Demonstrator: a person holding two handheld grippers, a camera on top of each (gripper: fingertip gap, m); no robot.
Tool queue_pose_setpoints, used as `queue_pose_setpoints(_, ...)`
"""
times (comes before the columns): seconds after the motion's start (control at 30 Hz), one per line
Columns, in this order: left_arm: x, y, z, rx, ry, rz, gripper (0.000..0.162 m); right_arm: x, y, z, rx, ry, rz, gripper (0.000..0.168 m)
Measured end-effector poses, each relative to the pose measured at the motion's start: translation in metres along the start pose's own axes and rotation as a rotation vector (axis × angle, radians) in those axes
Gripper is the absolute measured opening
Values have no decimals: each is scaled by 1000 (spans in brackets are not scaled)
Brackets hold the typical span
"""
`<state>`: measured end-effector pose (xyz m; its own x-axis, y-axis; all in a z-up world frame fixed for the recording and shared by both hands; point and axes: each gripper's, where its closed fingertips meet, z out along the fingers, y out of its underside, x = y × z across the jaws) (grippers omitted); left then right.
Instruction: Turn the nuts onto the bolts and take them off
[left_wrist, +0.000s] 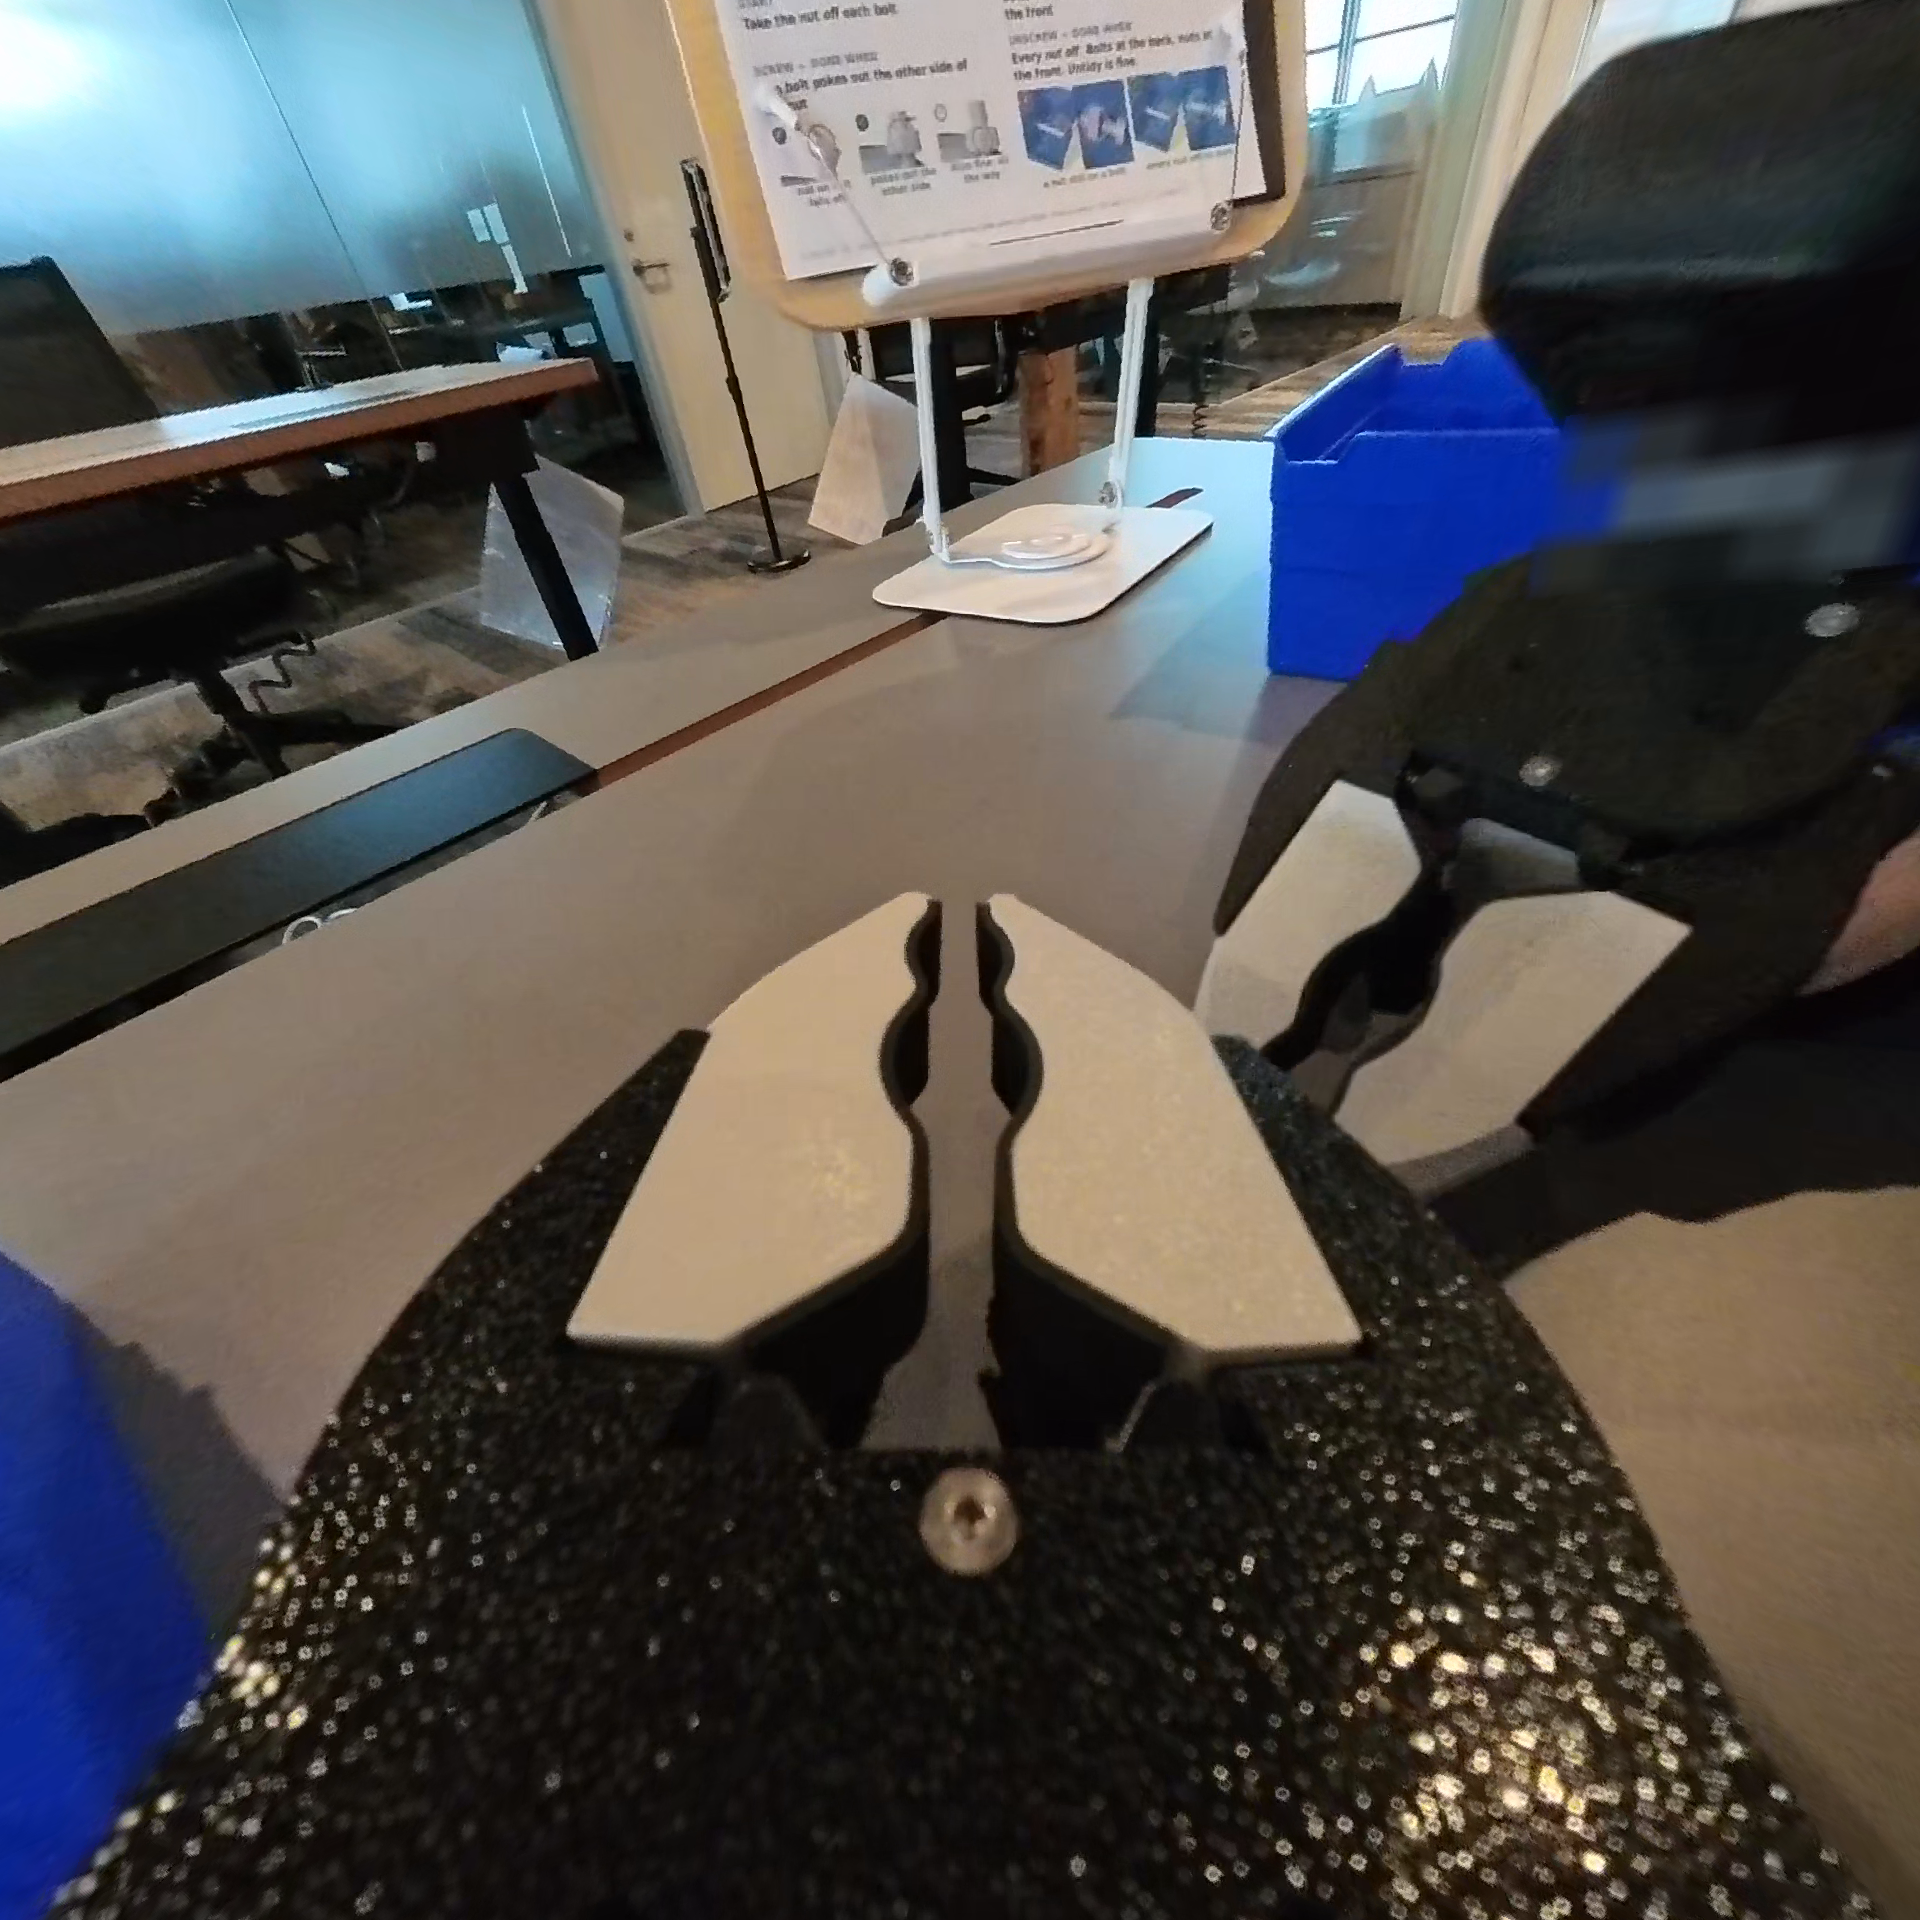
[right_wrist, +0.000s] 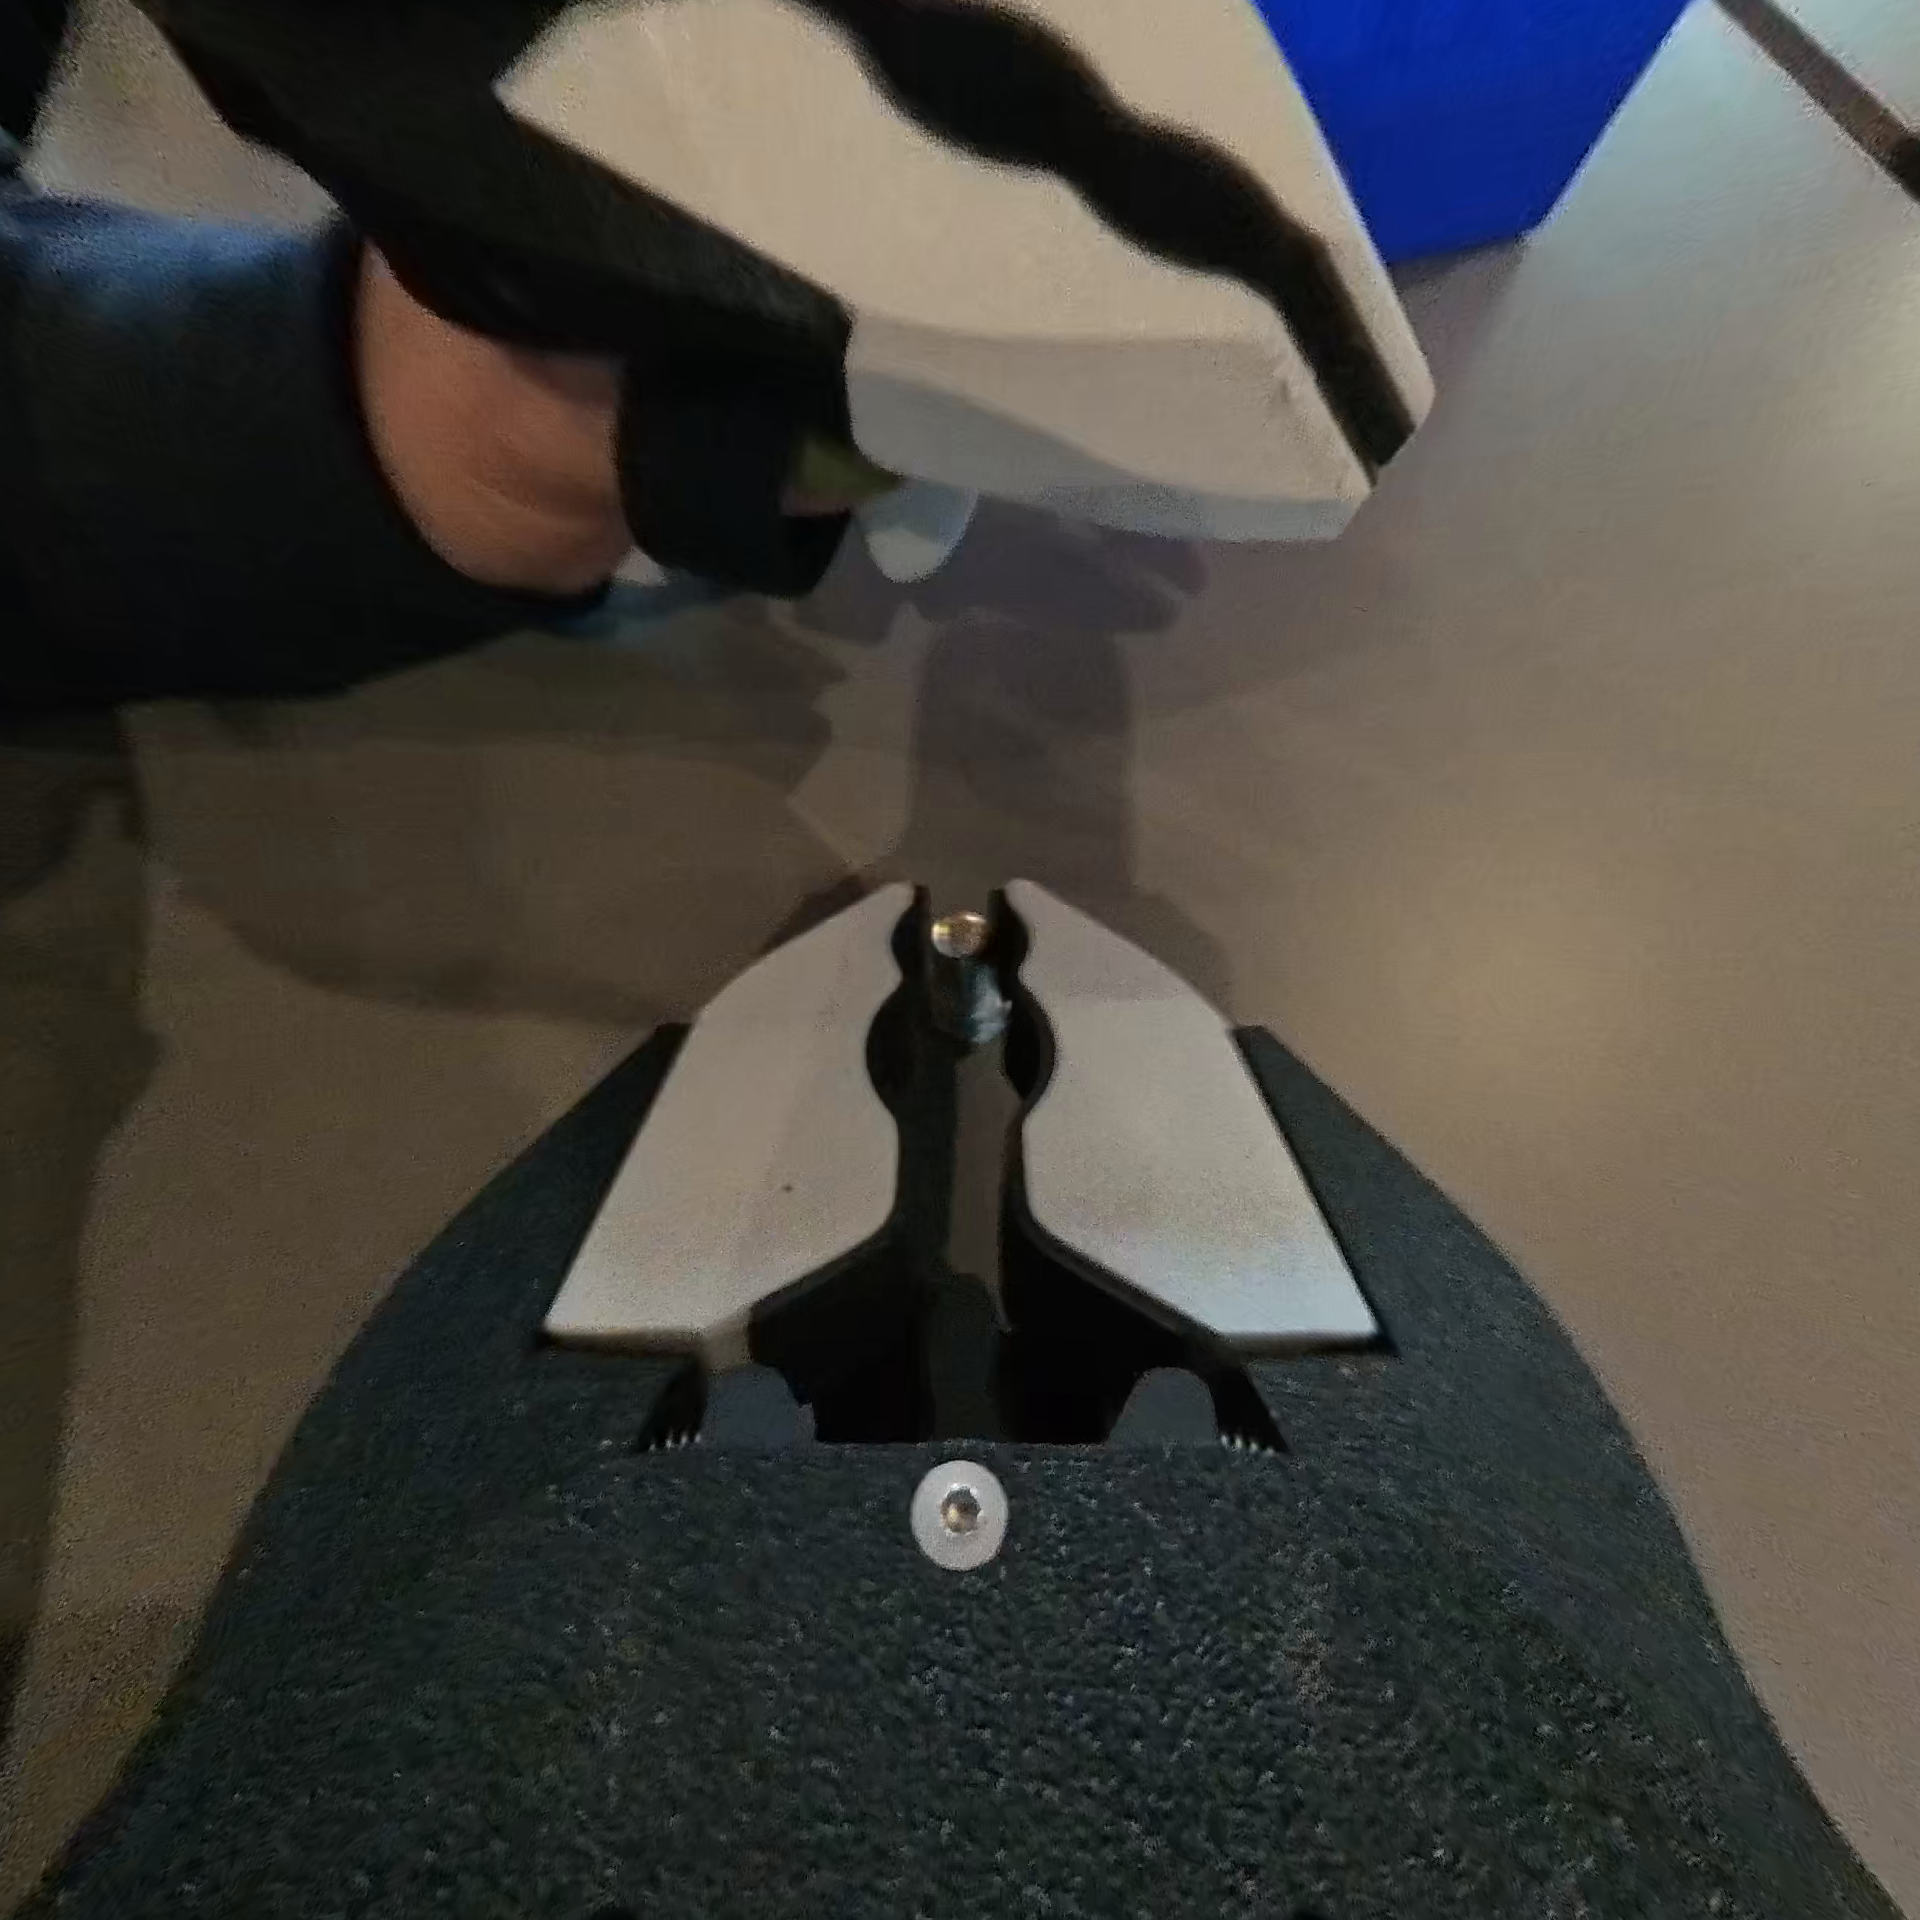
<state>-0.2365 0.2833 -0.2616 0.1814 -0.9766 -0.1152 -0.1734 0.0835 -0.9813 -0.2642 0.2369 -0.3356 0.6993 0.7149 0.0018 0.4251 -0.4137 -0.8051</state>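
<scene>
Pinching a small metal bolt (right_wrist: 961, 971) between its fingertips, the right gripper (right_wrist: 961, 914) hangs over the grey table (right_wrist: 1558, 831); the bolt's rounded shiny head shows in the narrow slot between the two pale fingers, its shank running back toward the camera. Whether a nut sits on the shank cannot be told, as that part is dark and blurred. Beyond the bolt, the left gripper (right_wrist: 1382, 436) crosses the upper part of the right wrist view, held by a person's hand (right_wrist: 488, 457) in a dark sleeve; it is blurred there. In the left wrist view, the left gripper (left_wrist: 961, 920) has its fingers drawn together with only a thin slit between them and nothing held. The right gripper (left_wrist: 1309, 1029) appears to its right, seen from the side above the table. Farther across the table from the bolt stands a blue bin (left_wrist: 1392, 540). Left of the bin, a white stand (left_wrist: 1039, 561) carries a printed instruction sheet (left_wrist: 997, 135).
</scene>
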Motion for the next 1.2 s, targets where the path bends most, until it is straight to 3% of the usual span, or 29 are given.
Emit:
queue_pose_setpoints(0.1, 3, 2, 1, -9, 26, -13, 6, 7, 1, -9, -1, 59, -47, 10)
queue_pose_setpoints(0.2, 13, 4, 4, -11, 99, -28, 13, 9, -8, -39, 158, 91, -139, 10)
queue_pose_setpoints(0.33, 38, 4, 9, 8, 247, -20, 56, -2, -7, -77, 354, 131, -261, 10)
queue_pose_setpoints(0.43, 64, 13, 11, -35, 370, 69, 64, -4, -4, -91, 412, 136, -244, 10)
queue_pose_setpoints(0.7, 123, 22, 0, -56, 617, 258, 43, -23, -15, -96, 535, -24, -181, 10)
queue_pose_setpoints(1.2, 118, 22, 3, -57, 561, 278, 29, -29, -15, -89, 525, -75, -165, 10)
